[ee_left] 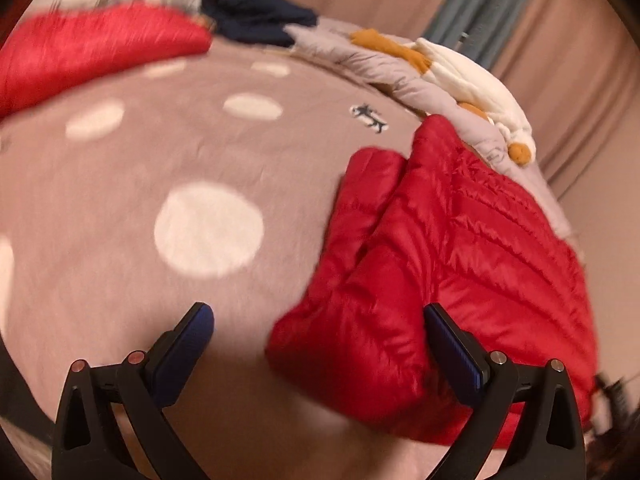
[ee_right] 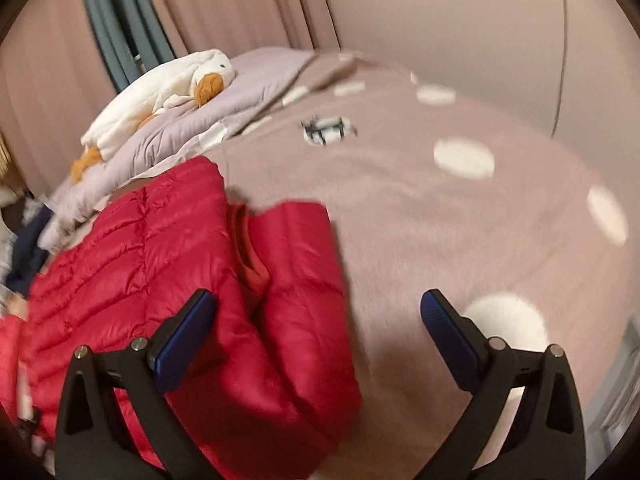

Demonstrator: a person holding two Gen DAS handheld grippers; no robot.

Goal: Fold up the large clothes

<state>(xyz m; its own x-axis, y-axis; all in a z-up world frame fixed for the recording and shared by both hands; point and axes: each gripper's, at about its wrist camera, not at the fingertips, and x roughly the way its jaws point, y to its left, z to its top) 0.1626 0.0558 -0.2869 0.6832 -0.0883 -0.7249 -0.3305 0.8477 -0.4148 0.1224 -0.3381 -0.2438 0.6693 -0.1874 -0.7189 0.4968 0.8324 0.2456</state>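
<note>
the left gripper [ee_left: 320, 344] and right gripper [ee_right: 318, 328] are both hanging spread wide, pinching nothing. the red puffer jacket [ee_left: 448, 248] is lying on the dotted pink blanket [ee_left: 168, 184], beside the edge where a plush duck [ee_right: 160, 92] is resting on a grey quilt [ee_right: 248, 92].

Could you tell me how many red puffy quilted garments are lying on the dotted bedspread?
2. One red quilted down jacket lies on the bed's right side, beside the left gripper; another red puffy piece lies at the far left, blurred. Others may be hidden.
</note>
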